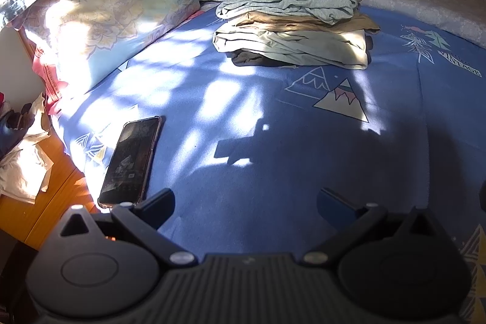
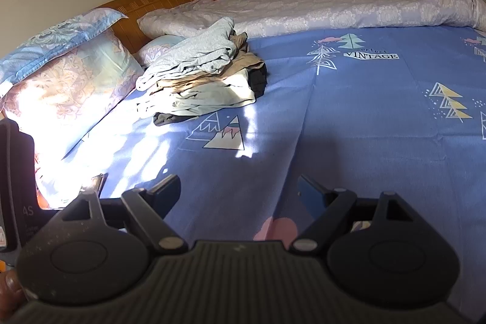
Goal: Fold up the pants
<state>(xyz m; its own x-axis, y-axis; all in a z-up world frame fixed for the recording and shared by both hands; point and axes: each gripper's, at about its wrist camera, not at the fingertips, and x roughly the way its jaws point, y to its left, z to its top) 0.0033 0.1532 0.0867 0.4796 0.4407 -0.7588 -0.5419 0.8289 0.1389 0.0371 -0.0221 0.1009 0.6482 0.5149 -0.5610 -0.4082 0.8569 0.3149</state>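
Note:
A stack of folded clothes (image 1: 291, 29) lies on the blue bed sheet (image 1: 273, 160) near the pillows: a pale green garment on top, then tan, cream and dark ones. It also shows in the right wrist view (image 2: 206, 81). My left gripper (image 1: 246, 202) is open and empty, low over the sheet, well short of the stack. My right gripper (image 2: 240, 193) is open and empty too, over the sheet, with the stack ahead to its left.
A phone (image 1: 130, 163) lies on the sheet by the left bed edge, close to my left gripper. Pillows (image 1: 100, 20) stand at the headboard. A rolled quilt (image 2: 334, 5) runs along the far side. A wooden bedside surface (image 1: 36, 202) holds crumpled cloth.

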